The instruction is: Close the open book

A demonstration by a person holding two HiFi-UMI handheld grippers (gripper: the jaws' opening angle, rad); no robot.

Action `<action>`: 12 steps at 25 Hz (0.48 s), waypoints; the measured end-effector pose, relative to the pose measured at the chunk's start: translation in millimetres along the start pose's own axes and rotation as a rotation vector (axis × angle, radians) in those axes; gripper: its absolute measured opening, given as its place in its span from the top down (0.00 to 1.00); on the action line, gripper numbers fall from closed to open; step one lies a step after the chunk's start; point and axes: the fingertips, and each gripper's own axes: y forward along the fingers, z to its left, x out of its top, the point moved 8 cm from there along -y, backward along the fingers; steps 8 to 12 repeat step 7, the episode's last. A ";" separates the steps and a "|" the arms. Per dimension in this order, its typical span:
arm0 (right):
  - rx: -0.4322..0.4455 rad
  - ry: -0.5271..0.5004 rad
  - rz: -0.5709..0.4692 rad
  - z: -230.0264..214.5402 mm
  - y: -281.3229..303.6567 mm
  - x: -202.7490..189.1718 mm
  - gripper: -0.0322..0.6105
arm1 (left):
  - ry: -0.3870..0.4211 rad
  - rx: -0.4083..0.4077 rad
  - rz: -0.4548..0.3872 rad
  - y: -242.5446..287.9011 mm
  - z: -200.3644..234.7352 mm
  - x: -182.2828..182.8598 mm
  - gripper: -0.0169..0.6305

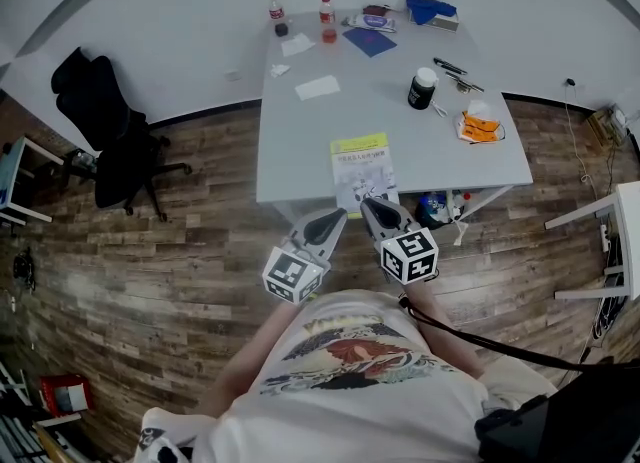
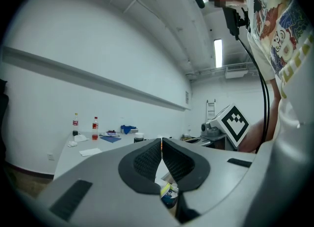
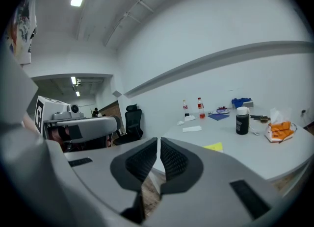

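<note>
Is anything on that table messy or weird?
Nothing looks spilled or broken. The only odd bit: the book sits right at the near edge of the table and seems to poke over it slightly.

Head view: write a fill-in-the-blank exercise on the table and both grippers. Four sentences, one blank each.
1. The book lies at the near edge of the table, and the top of its cover is ____.
2. The black jar has a ____ lid.
3. The left gripper and the right gripper both have their jaws ____, with nothing between them.
4. At the table's far edge stand ____ bottles with red caps.

Missing words: yellow; white; shut; two
</note>
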 end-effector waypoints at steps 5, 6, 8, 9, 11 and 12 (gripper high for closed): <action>-0.001 0.000 -0.001 -1.4 1.5 0.4 0.89 | 0.000 -0.002 0.002 2.4 1.9 -0.4 0.95; 0.000 0.000 0.000 -1.2 1.7 -0.3 0.89 | 0.001 -0.002 0.003 2.5 2.3 -0.8 0.95; 0.001 -0.001 0.001 -1.1 1.9 -1.0 0.89 | 0.002 -0.002 0.004 2.5 2.6 -1.3 0.95; 0.001 -0.001 0.001 -1.1 1.9 -1.0 0.89 | 0.002 -0.002 0.004 2.5 2.6 -1.3 0.95; 0.001 -0.001 0.001 -1.1 1.9 -1.0 0.89 | 0.002 -0.002 0.004 2.5 2.6 -1.3 0.95; 0.001 -0.001 0.001 -1.1 1.9 -1.0 0.89 | 0.002 -0.002 0.004 2.5 2.6 -1.3 0.95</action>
